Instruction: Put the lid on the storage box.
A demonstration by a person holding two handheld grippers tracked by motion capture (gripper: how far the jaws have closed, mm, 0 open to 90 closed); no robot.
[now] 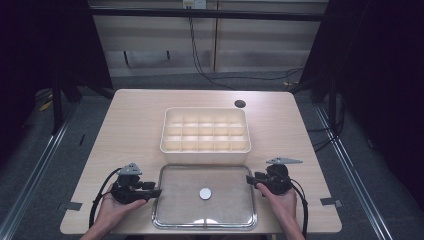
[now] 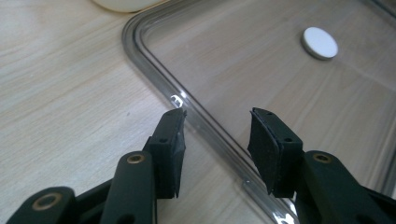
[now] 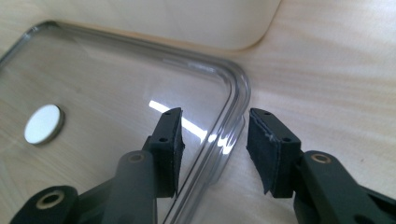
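Observation:
A clear plastic tray [image 1: 167, 220] lies on the table's near side with a small white disc [image 1: 205, 193] in its middle. My left gripper [image 1: 154, 191] stands open at the tray's left rim [image 2: 159, 77], one jaw on each side of it. My right gripper [image 1: 251, 179] is open too, its jaws astride the tray's right rim [image 3: 236, 100] near the far corner. The disc [image 2: 320, 42] lies well beyond the left jaws, and the same disc [image 3: 44, 124] sits off to the left in the right gripper view.
A cream compartment box [image 1: 205, 145] with several empty cells stands just behind the tray, its wall [image 3: 187, 21] close to the right jaws. A dark round hole [image 1: 240, 103] marks the table at the back right. Bare wood [image 1: 135, 125] surrounds both.

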